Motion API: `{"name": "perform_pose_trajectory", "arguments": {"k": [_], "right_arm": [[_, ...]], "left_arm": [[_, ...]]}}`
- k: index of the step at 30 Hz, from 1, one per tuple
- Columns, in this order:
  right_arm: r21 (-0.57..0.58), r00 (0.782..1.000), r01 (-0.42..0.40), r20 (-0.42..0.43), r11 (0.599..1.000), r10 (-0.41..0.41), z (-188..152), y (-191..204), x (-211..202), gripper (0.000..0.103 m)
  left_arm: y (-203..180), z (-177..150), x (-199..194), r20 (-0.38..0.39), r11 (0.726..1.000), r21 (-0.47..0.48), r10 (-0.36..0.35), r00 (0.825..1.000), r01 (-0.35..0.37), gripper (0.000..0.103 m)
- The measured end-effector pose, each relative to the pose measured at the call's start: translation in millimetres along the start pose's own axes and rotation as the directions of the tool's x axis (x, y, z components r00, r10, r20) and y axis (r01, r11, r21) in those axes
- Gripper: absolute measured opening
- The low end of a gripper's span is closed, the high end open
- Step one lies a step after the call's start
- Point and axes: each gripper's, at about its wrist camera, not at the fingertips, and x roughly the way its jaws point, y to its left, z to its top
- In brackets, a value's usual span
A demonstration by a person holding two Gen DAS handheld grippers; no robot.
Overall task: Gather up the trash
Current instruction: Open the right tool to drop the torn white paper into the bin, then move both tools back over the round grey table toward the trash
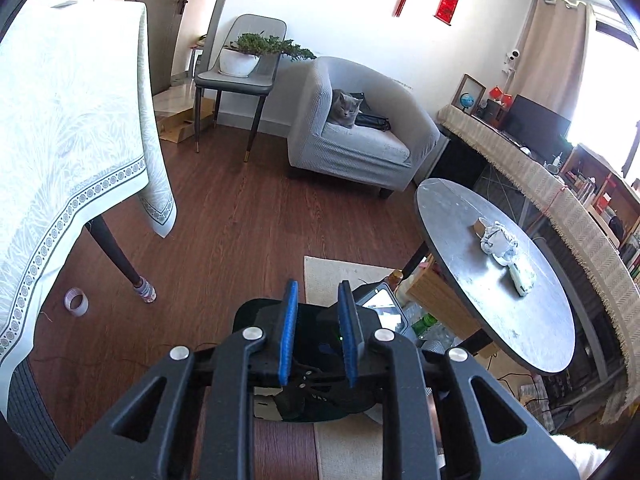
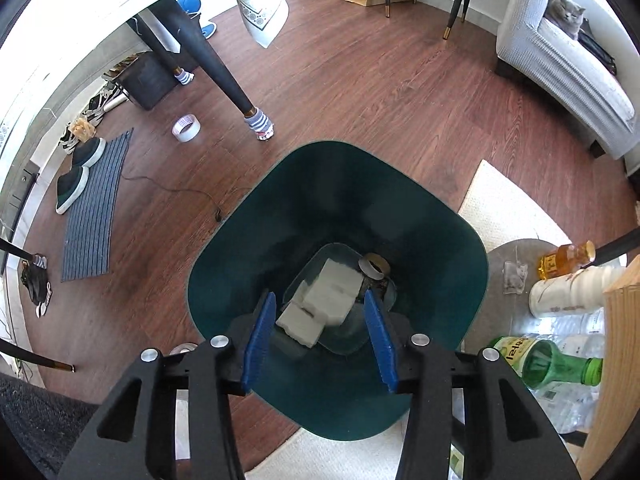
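Trash — white tissue pack (image 2: 320,300) — lies at the bottom of the green bin (image 2: 432,216); right gripper (image 2: 320,338) hangs spread above it, pinching nothing; left gripper (image 1: 319,332) stands narrowly parted, empty; crumpled paper (image 1: 498,240) rests mid-tabletop on the round table (image 1: 532,332).

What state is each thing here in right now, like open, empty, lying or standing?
left gripper: open, empty
right gripper: open over the bin
green bin: open, white pieces inside
white pieces: loose between the jaws
tape roll: lying on floor
green bottle: on its side
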Motion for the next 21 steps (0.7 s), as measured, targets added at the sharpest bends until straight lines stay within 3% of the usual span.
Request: {"name": "perform_pose_trajectory", "arguments": {"k": [4,6,11,21], "right_arm": [[-0.017,1.0,-0.001,0.024,1.0,0.002,1.1,2.6,-10.3,0.049],[-0.027,0.999,-0.006,0.044,1.0,0.007,2.1,4.4,-19.2,0.049],[-0.06,0.992,-0.006,0.129,0.998,0.014,7.6,11.2,-53.3,0.05],[-0.044,0.94,0.02,0.343,0.999,-0.004,6.0,-5.7,-136.3,0.056]], "left_arm": [[-3.7,4.5,-8.7,0.028,0.999,0.02,0.024,0.999,-0.025,0.026],[-4.2,8.2,-11.0,0.037,0.999,0.027,0.03,0.999,-0.031,0.034],[-11.2,12.0,-14.7,0.059,0.999,0.039,0.034,0.998,-0.037,0.04],[-34.9,24.0,-33.5,0.126,0.998,0.053,0.015,0.992,-0.022,0.057]]}}
